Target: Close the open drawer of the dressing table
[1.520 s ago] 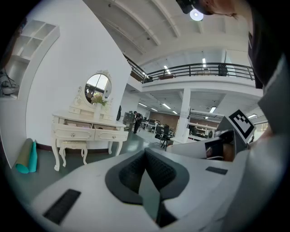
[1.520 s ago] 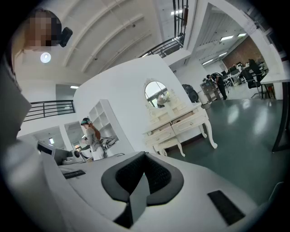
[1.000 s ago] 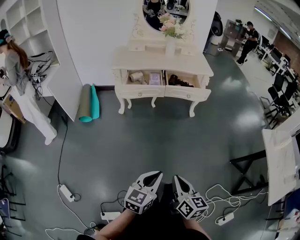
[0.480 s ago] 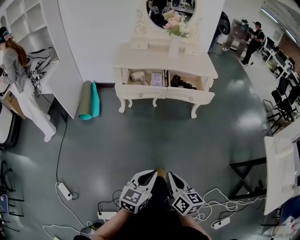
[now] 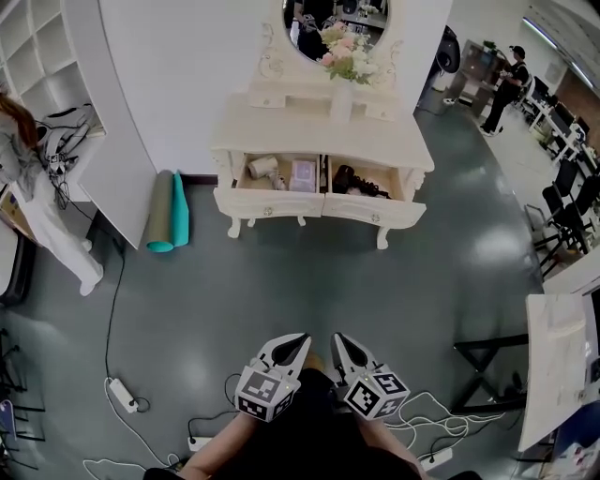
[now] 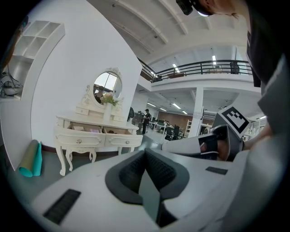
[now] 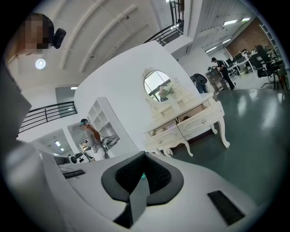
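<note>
Clearly, the dressing table [image 5: 319, 131] stands at the top centre of the head view, against the white wall, with an oval mirror [image 5: 335, 23] and a vase of flowers [image 5: 342, 94] on it. Both of its drawers are pulled out: the left drawer [image 5: 267, 199] holds what may be a pale hair dryer [image 5: 265, 169] and a pinkish box [image 5: 303, 174], and the right drawer [image 5: 370, 208] holds dark items too small to name. At the bottom centre, well apart from the table, the left gripper [image 5: 292, 345] and the right gripper [image 5: 343, 345] sit side by side above the grey floor [image 5: 300, 281], both pointing toward the table. Each gripper's own view shows its jaws brought together at the tips with nothing between them. Two rolled mats [image 5: 167, 211] lie at the table's left, and a white power strip [image 5: 122, 394] with its cable lies at lower left.
</note>
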The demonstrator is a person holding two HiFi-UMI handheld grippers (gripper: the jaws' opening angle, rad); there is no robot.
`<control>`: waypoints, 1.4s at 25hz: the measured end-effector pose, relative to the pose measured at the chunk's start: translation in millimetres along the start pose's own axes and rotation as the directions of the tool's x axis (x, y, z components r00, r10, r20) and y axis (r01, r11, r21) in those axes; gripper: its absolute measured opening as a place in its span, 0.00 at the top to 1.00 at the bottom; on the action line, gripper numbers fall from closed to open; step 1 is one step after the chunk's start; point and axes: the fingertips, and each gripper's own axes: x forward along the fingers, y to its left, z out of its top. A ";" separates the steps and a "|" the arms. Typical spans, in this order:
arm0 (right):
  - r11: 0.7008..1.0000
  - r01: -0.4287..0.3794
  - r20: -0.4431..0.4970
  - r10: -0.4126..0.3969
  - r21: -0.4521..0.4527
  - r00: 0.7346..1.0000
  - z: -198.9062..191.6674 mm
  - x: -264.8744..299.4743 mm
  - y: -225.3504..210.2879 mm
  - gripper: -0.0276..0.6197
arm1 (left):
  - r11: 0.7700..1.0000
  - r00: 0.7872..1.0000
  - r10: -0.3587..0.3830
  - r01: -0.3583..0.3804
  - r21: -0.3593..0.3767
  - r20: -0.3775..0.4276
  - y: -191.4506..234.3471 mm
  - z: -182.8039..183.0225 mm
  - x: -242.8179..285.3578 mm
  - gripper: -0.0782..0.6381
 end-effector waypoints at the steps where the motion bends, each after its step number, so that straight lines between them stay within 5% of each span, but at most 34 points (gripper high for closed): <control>1: 1.000 -0.006 0.001 0.006 -0.006 1.000 6.8 6.8 -3.8 0.92 | 1.000 1.000 0.003 -0.003 0.001 0.003 4.1 4.5 7.3 0.87; 21: 0.997 -0.071 -0.026 0.070 -0.033 0.997 77.8 87.7 -79.7 0.92 | 0.996 0.996 0.085 -0.085 -0.005 0.038 50.5 48.8 117.9 0.87; 35: 0.998 -0.066 -0.059 0.067 0.007 0.996 78.1 95.1 -108.7 0.92 | 0.989 0.991 0.131 -0.129 -0.065 0.019 56.6 42.8 140.7 0.87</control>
